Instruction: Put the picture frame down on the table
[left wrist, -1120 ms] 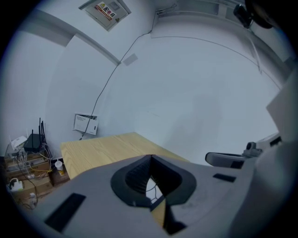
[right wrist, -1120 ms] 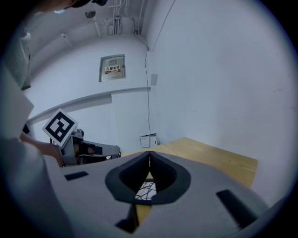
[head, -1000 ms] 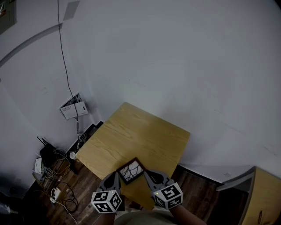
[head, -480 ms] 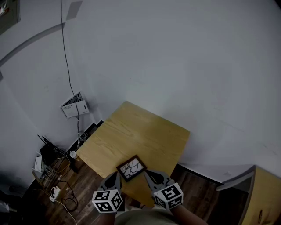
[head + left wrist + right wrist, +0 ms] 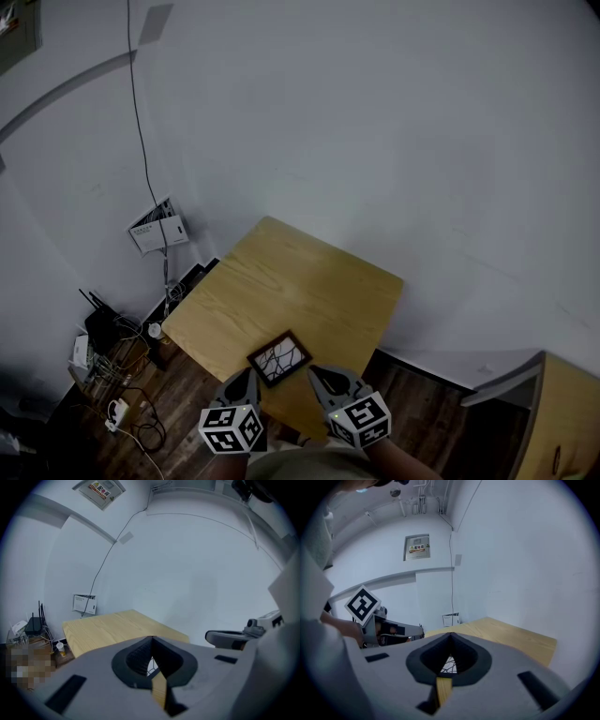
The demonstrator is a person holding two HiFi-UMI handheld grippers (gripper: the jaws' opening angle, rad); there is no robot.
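Placement looks finished: the picture frame [image 5: 279,358] lies flat on the wooden table [image 5: 281,281] near its front edge. The left gripper [image 5: 244,377] and right gripper [image 5: 319,374] sit just beside it, jaws closed together and empty. I would draw both straight back without brushing it. Count: 1 frame, 1 table, 2 grippers.

Dim, flat light; fisheye-curved edges
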